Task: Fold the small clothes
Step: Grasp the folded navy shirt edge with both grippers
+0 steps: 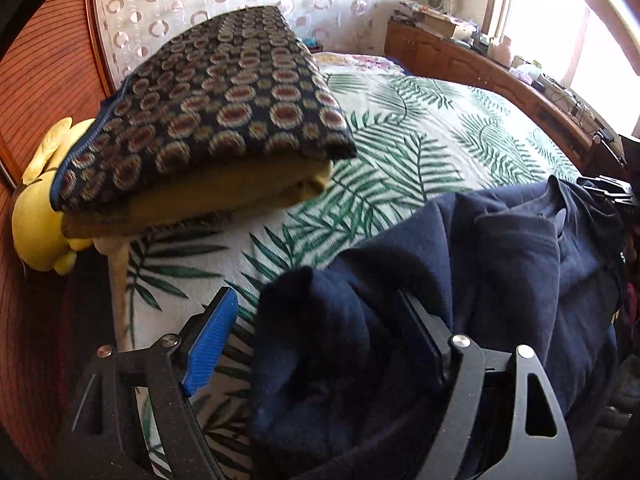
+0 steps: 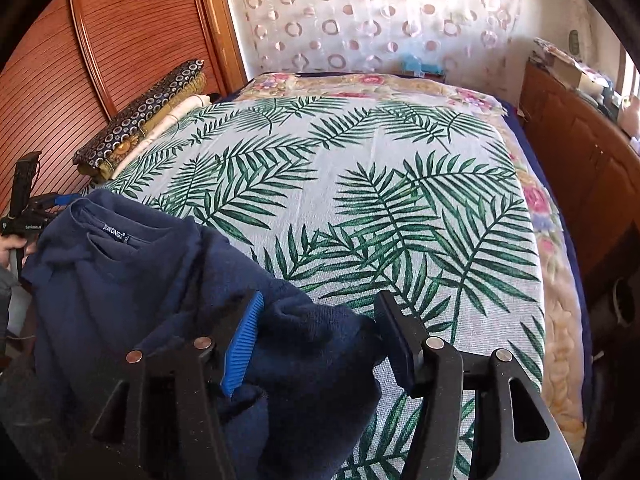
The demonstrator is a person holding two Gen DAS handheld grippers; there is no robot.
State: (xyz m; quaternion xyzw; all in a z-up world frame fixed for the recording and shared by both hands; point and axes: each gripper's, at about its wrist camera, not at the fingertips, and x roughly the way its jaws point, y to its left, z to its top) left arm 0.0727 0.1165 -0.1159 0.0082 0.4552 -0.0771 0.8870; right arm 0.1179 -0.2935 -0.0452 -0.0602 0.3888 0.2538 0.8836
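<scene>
A navy blue sweater (image 1: 500, 260) (image 2: 120, 272) lies bunched at the near edge of the palm-leaf bedspread (image 1: 420, 128) (image 2: 360, 200), collar and label facing up. My left gripper (image 1: 318, 340) stands wide open around one bunched end. The cloth rests against the right finger, and the blue left pad (image 1: 212, 340) is clear of it. My right gripper (image 2: 320, 340) is open around the other end, with a loose fold lying between its fingers. In the right wrist view the left gripper (image 2: 24, 216) shows at the far left, held by a hand (image 2: 12, 244).
A stack of folded clothes, a dark circle-patterned one on top (image 1: 220, 112) (image 2: 140, 120), sits at the bed's left edge beside a yellow plush toy (image 1: 36, 220). A wooden wardrobe (image 2: 120, 40) stands left. A cluttered wooden cabinet (image 2: 580, 140) (image 1: 480, 64) runs along the right.
</scene>
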